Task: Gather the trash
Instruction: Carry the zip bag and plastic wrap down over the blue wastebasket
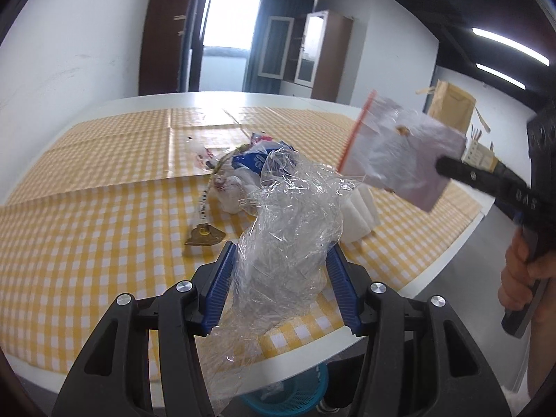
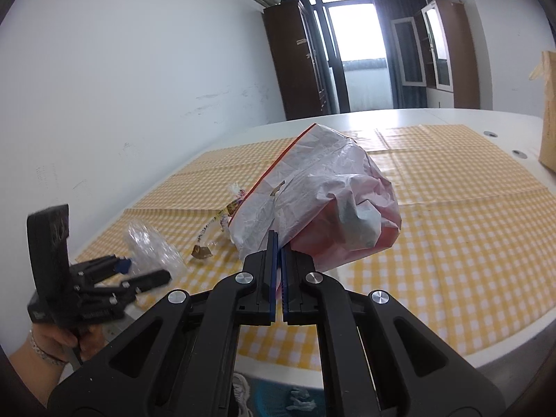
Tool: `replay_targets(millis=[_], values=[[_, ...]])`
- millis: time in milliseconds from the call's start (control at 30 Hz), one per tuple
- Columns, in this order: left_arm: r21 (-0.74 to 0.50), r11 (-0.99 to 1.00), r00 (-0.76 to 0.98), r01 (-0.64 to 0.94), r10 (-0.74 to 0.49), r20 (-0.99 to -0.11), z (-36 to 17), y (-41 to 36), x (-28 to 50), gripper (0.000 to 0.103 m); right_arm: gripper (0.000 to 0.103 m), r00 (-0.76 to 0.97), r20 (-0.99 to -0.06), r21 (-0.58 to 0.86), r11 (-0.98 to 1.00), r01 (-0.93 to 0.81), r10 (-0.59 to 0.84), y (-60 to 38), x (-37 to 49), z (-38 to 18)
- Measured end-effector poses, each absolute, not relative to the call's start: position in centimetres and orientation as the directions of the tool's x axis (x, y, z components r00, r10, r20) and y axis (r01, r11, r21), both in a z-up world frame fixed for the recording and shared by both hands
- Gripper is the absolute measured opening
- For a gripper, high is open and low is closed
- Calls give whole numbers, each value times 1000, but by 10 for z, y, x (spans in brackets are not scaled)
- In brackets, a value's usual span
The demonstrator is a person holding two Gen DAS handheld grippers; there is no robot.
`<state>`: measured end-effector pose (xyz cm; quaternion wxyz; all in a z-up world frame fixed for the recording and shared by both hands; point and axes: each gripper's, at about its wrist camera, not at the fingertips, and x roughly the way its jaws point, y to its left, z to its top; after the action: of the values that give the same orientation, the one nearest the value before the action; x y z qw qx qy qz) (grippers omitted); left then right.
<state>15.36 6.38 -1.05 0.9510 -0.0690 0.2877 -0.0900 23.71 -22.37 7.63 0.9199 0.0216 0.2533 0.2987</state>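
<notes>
Both wrist cams sat low at the counter near edge, facing the far window. Left looked right-of-centre, right looked left; each caught the other gripper and shared the checkered cloth.

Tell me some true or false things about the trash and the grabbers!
1. The left gripper holds crumpled clear plastic between its fingers. True.
2. The right gripper is empty. False: it pinches a zip bag with a red strip.
3. The tablecloth is blue striped. False: it is yellow and white checked.
4. Wrappers lie on the table. True.
5. A blue basket shows below the table edge. True.
</notes>
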Motion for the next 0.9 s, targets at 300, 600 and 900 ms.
replay_targets(millis=[300, 600, 900], values=[[-247, 964, 837, 103, -218, -502, 0, 67, 113, 52, 1, 729, -440, 102, 836, -539, 524, -246, 190, 68], [-280, 952, 855, 122, -245, -458, -2, 50, 63, 52, 1, 728, -455, 66, 835, -546, 513, -259, 139, 48], [-312, 941, 836, 131, -274, -475, -21, 37, 29, 52, 1, 698, -487, 42, 812, -582, 525, -269, 84, 24]])
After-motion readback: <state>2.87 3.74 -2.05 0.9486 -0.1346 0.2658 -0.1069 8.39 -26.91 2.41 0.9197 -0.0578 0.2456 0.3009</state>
